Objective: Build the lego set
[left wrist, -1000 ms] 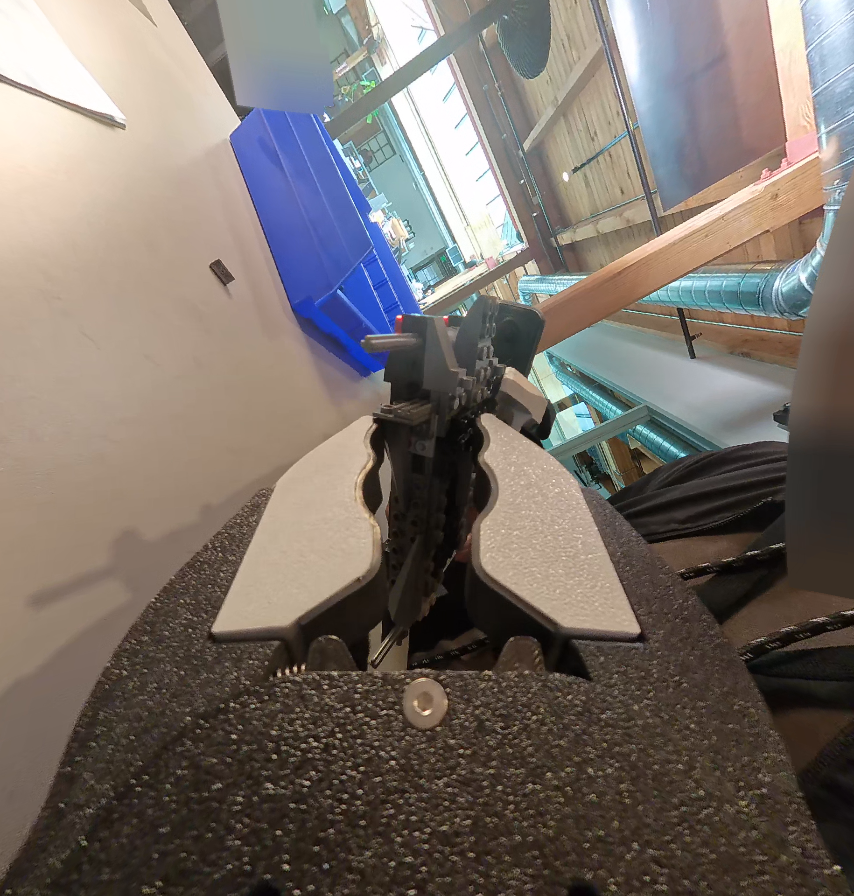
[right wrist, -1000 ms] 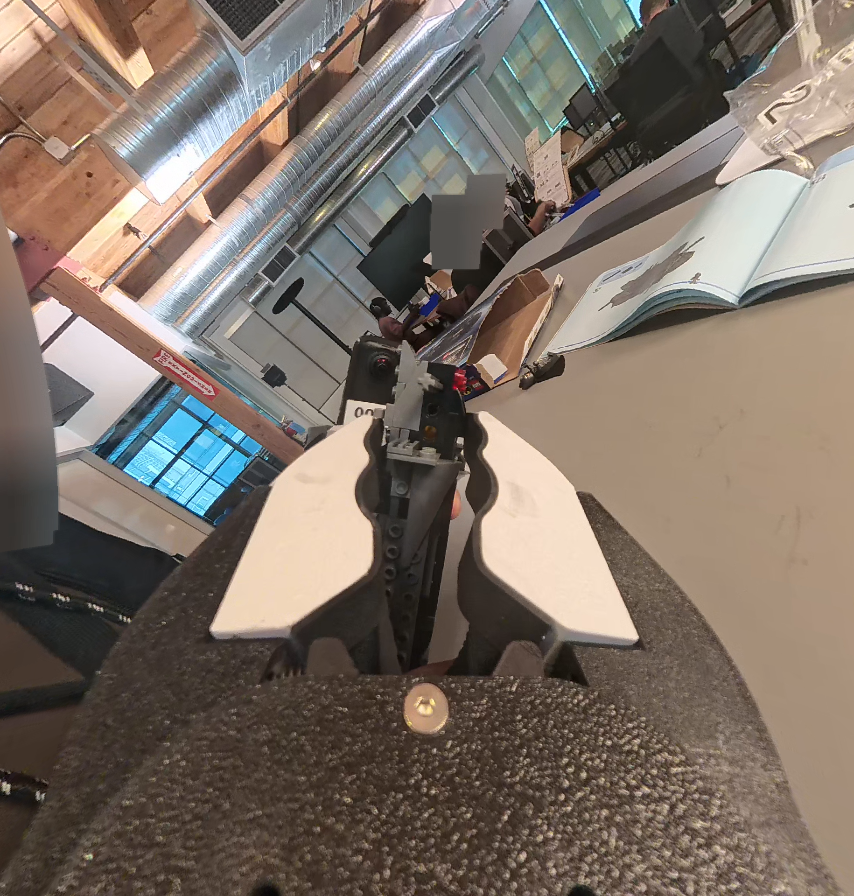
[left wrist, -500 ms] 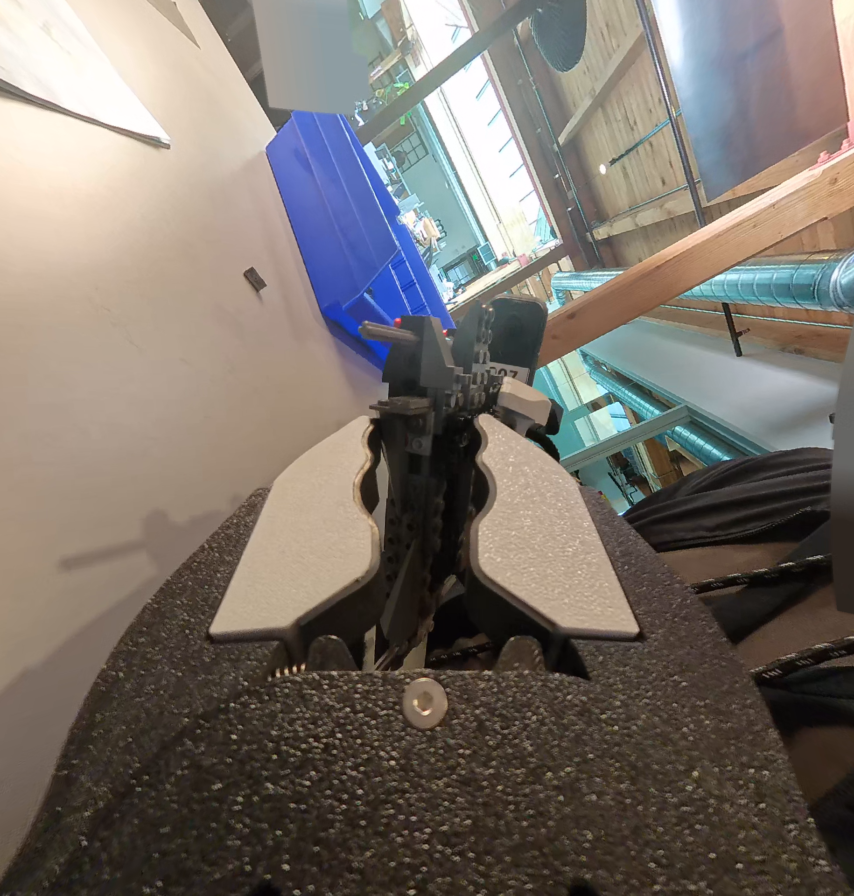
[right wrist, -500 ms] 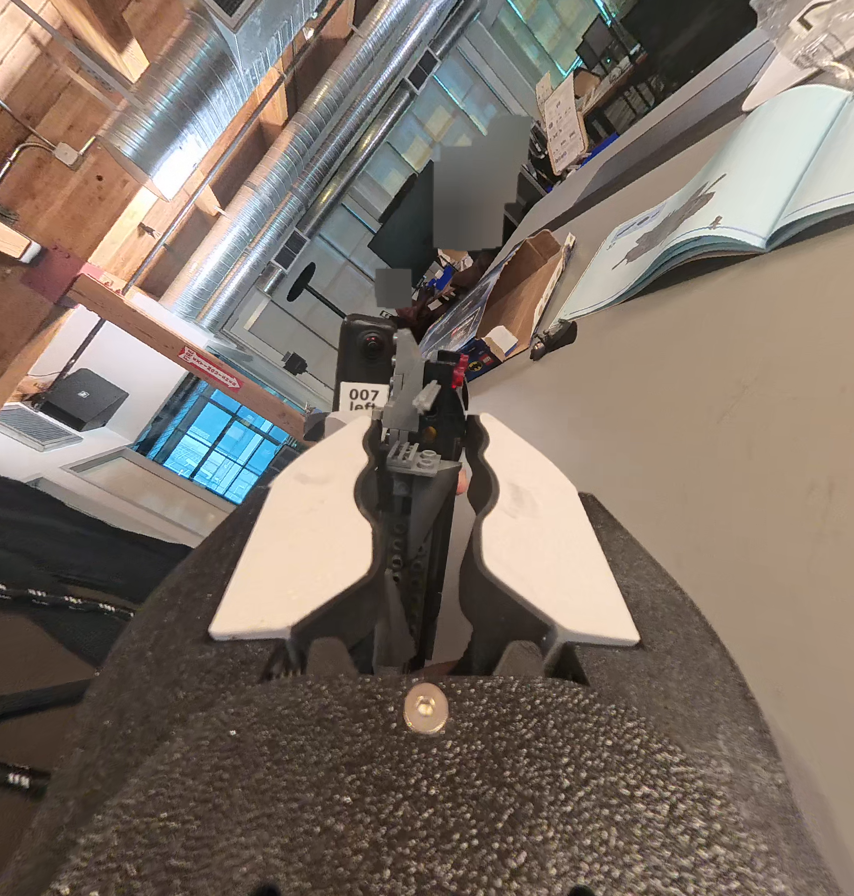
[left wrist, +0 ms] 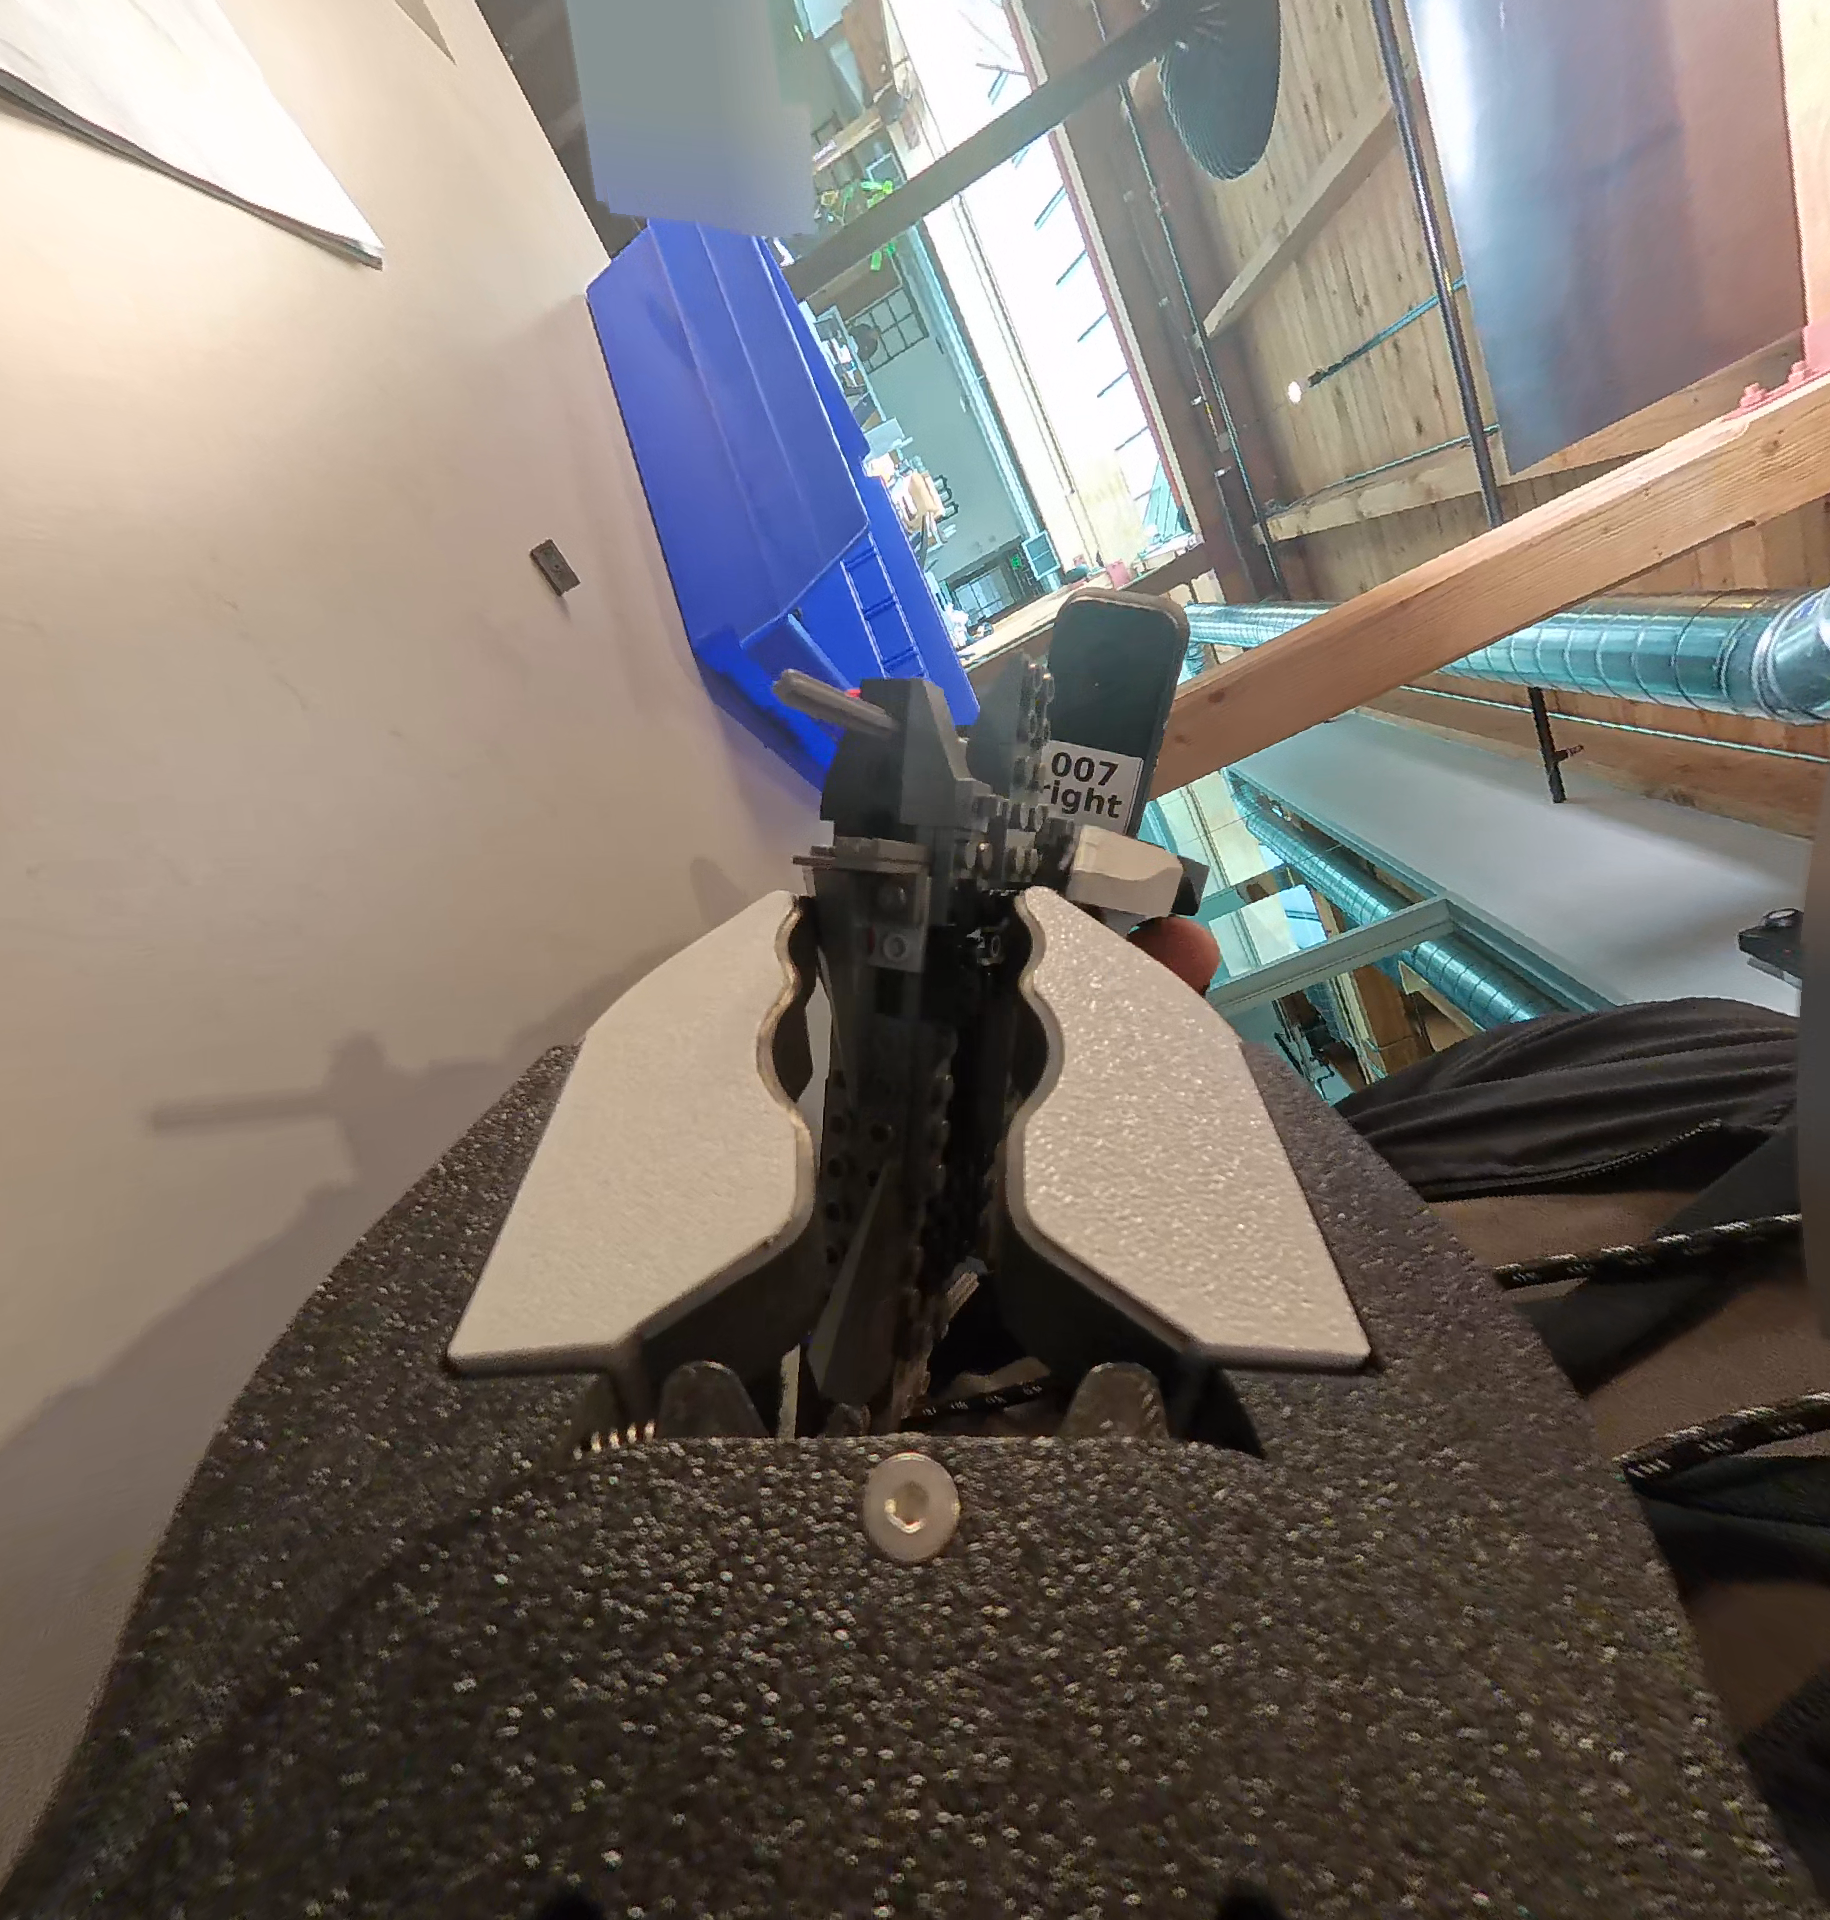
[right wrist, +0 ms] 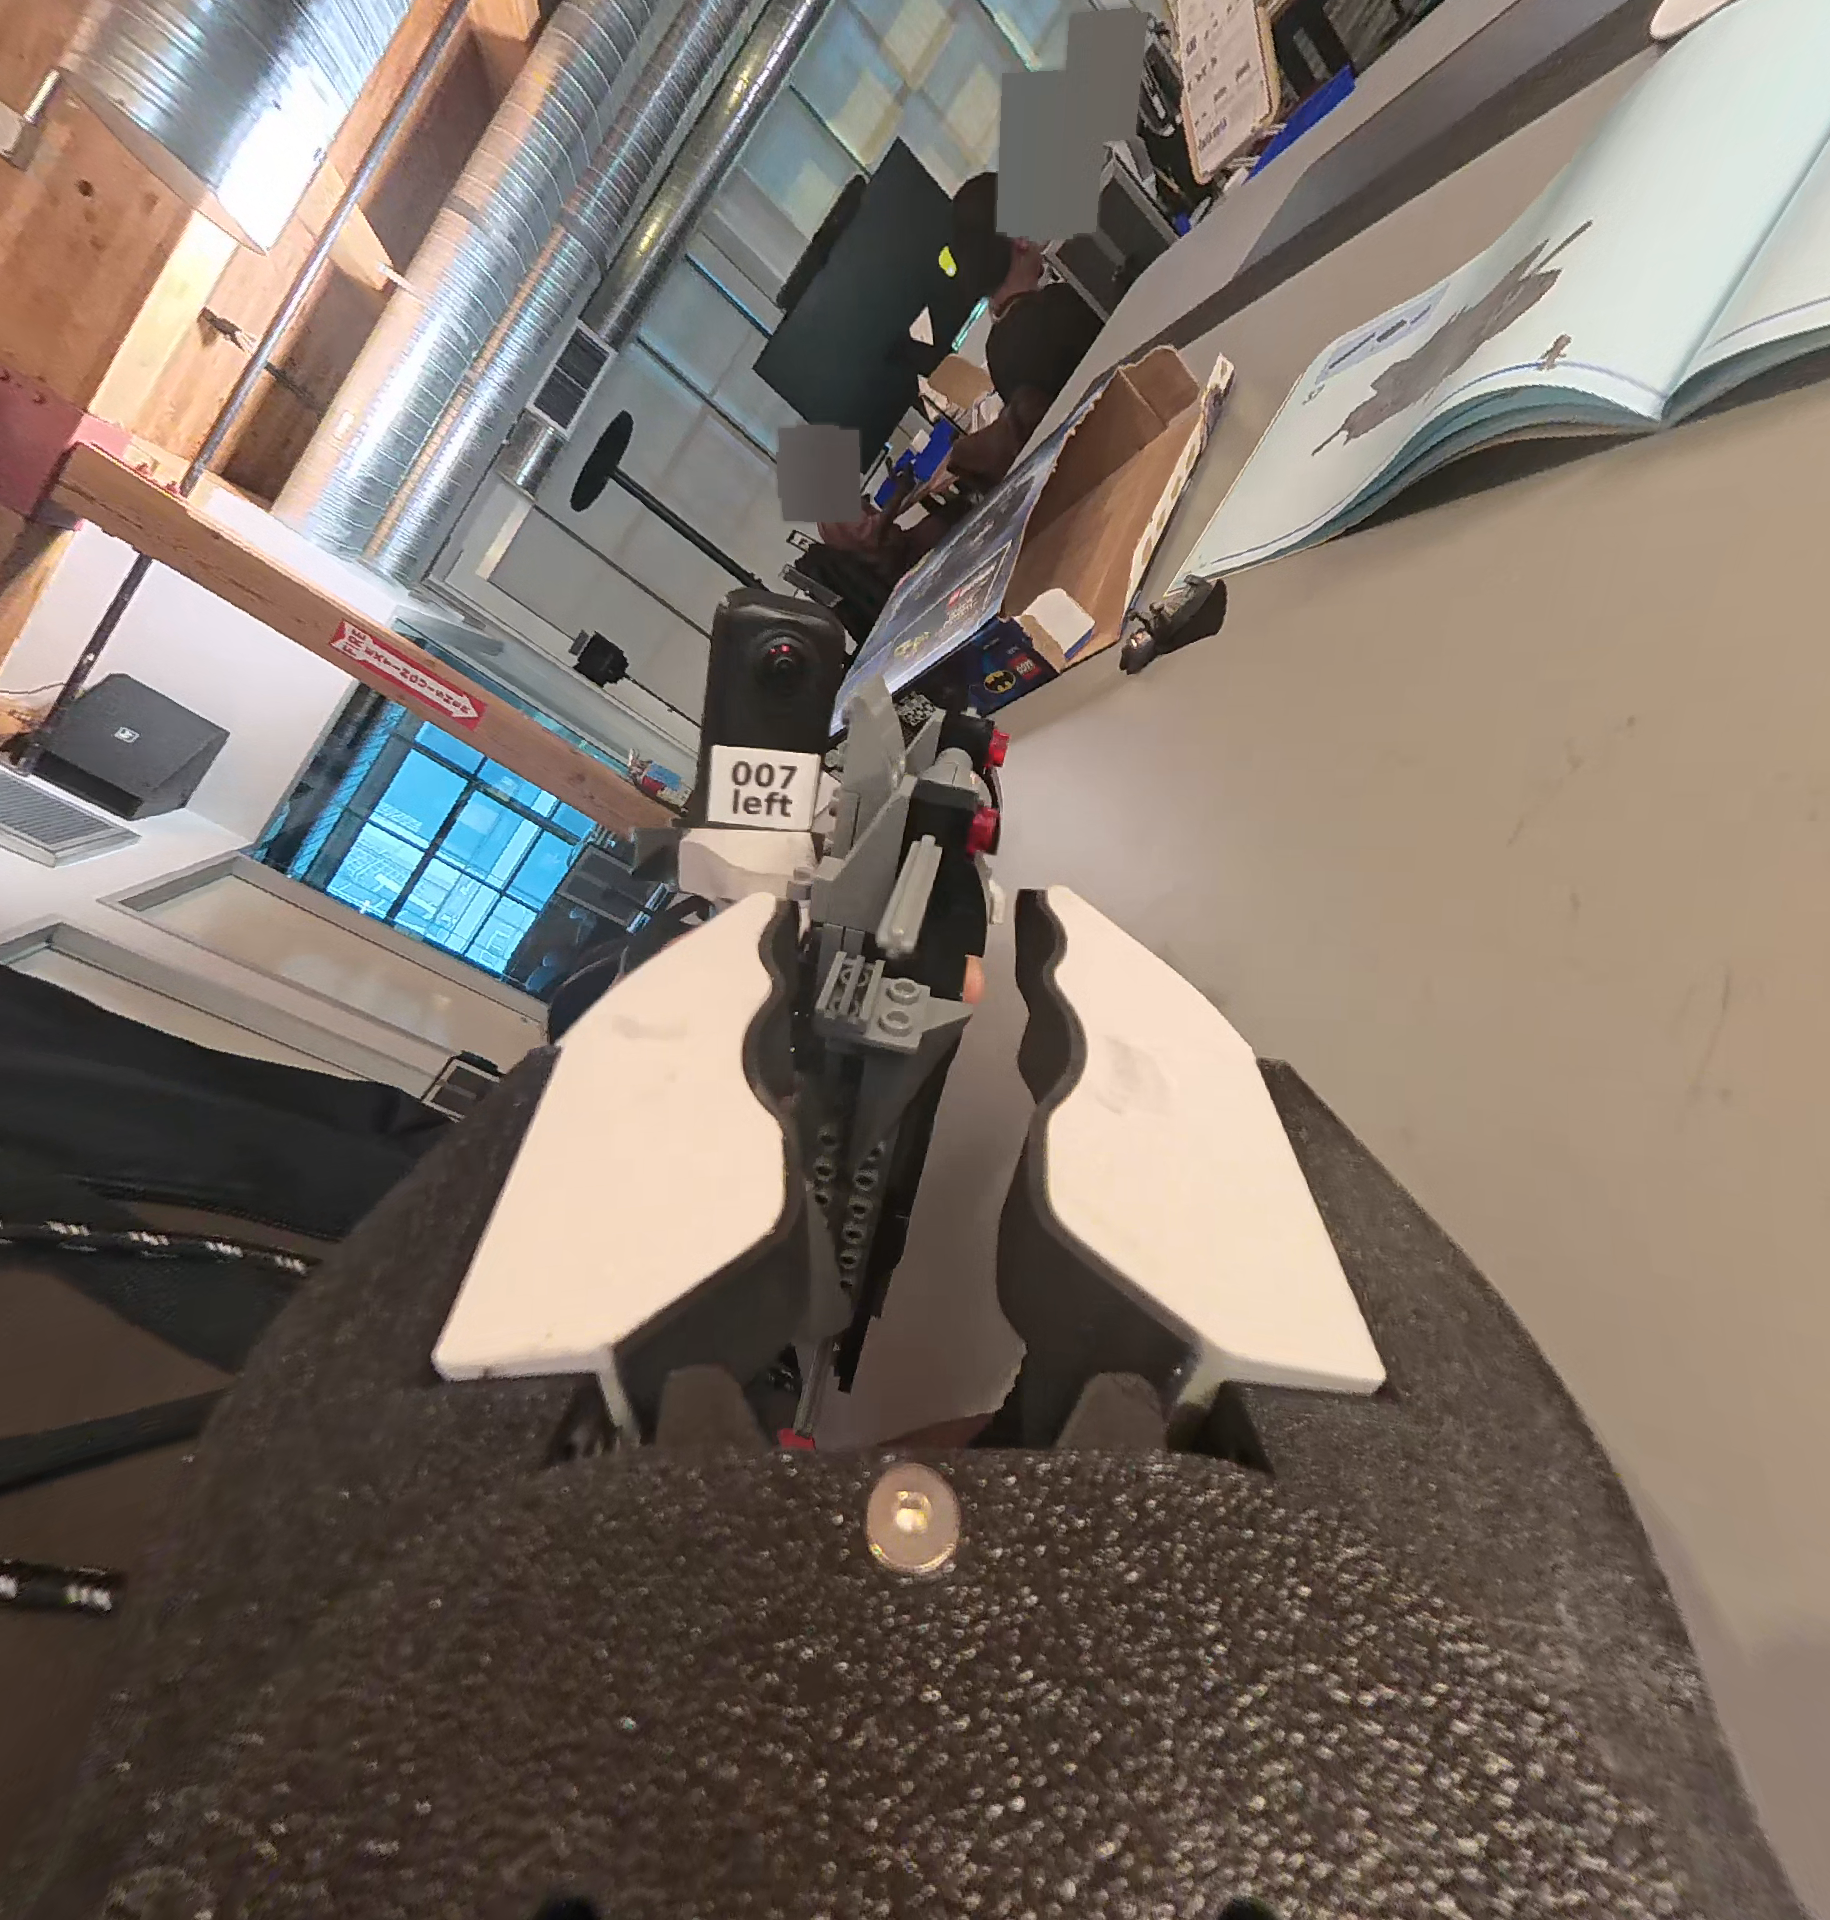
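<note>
A dark grey brick-built model (left wrist: 890,1039) with a grey rod and red studs stands upright between my left gripper's (left wrist: 911,914) pads, which are shut on it. The other gripper's camera block (left wrist: 1108,707) and pale finger (left wrist: 1119,873) show just behind the model. In the right wrist view the same model (right wrist: 869,1049) stands between my right gripper's (right wrist: 895,914) fingers. It lies against the left pad, and table shows in a gap between it and the right pad (right wrist: 1046,997), so this gripper is open. The left gripper's camera (right wrist: 776,675) faces it from behind the model.
A grey table (left wrist: 215,623) carries a blue bin (left wrist: 745,447), a sheet of paper (left wrist: 163,114) and a small black piece (left wrist: 555,566). The right wrist view shows an open booklet (right wrist: 1513,364), a cardboard box (right wrist: 1098,520) and a small dark piece (right wrist: 1171,618). Dark clothing with cords (left wrist: 1617,1091) lies close by. Left and right tips are no more than a few centimetres apart.
My right gripper's jaws have widened and its right pad has come off the model. My left gripper keeps its hold. Both views have tilted a little.
</note>
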The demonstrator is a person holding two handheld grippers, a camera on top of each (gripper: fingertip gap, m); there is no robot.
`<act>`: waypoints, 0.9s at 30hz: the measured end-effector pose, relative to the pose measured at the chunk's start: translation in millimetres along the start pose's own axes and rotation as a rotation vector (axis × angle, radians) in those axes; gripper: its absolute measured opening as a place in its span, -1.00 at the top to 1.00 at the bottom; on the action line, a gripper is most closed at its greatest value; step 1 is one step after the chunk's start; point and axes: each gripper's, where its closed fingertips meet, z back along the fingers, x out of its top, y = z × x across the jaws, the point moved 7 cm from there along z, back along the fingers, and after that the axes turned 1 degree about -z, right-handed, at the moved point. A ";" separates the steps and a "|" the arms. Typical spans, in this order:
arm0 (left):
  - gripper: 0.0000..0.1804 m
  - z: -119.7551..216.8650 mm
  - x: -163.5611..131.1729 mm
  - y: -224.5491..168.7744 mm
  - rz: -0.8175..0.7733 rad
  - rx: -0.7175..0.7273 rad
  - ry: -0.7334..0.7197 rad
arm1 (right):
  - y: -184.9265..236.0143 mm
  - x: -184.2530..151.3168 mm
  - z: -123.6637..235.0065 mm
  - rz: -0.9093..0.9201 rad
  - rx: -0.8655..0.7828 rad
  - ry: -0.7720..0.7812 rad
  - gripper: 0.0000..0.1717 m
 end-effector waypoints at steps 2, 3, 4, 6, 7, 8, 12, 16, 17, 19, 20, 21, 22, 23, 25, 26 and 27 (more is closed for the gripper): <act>0.61 -1.3 -0.3 0.2 0.010 -0.001 -0.002 | -0.5 0.7 1.1 -0.009 0.014 -0.010 0.51; 0.61 -1.7 -0.2 0.6 0.014 0.000 -0.003 | -0.6 0.9 1.8 -0.015 0.023 -0.016 0.49; 0.61 -1.9 -0.1 1.1 0.021 -0.001 -0.005 | -0.8 1.0 2.3 -0.019 0.028 -0.021 0.49; 0.61 -2.2 0.2 2.3 0.043 -0.012 -0.014 | -0.7 1.0 2.8 -0.025 0.040 -0.033 0.48; 0.61 -2.2 0.3 3.2 0.058 -0.019 -0.021 | -0.3 1.3 2.9 -0.029 0.051 -0.041 0.48; 0.61 -2.1 0.5 4.4 0.073 -0.024 -0.028 | 0.1 1.7 3.2 -0.030 0.060 -0.049 0.48; 0.61 -0.3 4.2 6.4 0.085 -0.017 -0.054 | -0.1 3.9 3.9 0.043 -0.002 -0.030 0.48; 0.61 -0.1 9.5 2.7 0.005 0.006 -0.055 | 3.0 7.4 0.4 0.172 -0.116 0.021 0.49; 0.61 0.0 11.1 2.1 -0.009 0.004 -0.060 | 4.9 9.2 -1.0 0.197 -0.130 0.025 0.50; 0.61 0.8 14.2 1.5 -0.027 -0.010 -0.076 | 8.9 12.4 -3.9 0.238 -0.153 0.032 0.51; 0.61 1.4 15.4 1.5 -0.036 -0.016 -0.085 | 10.7 13.4 -5.4 0.256 -0.164 0.036 0.52; 0.61 2.0 16.0 1.8 -0.045 -0.021 -0.092 | 12.2 14.0 -6.9 0.274 -0.177 0.037 0.53; 0.61 2.7 16.5 2.1 -0.054 -0.024 -0.099 | 13.2 14.5 -8.3 0.289 -0.192 0.037 0.54; 0.61 3.5 16.7 2.5 -0.064 -0.027 -0.107 | 14.1 15.0 -9.3 0.298 -0.203 0.035 0.55; 0.61 5.2 17.1 3.3 -0.081 -0.040 -0.125 | 15.9 15.3 -11.7 0.304 -0.211 0.033 0.56; 0.61 6.1 17.4 3.6 -0.086 -0.048 -0.137 | 16.8 15.2 -12.7 0.301 -0.212 0.033 0.56; 0.61 7.2 17.8 3.7 -0.093 -0.060 -0.153 | 17.9 15.3 -13.7 0.296 -0.211 0.032 0.56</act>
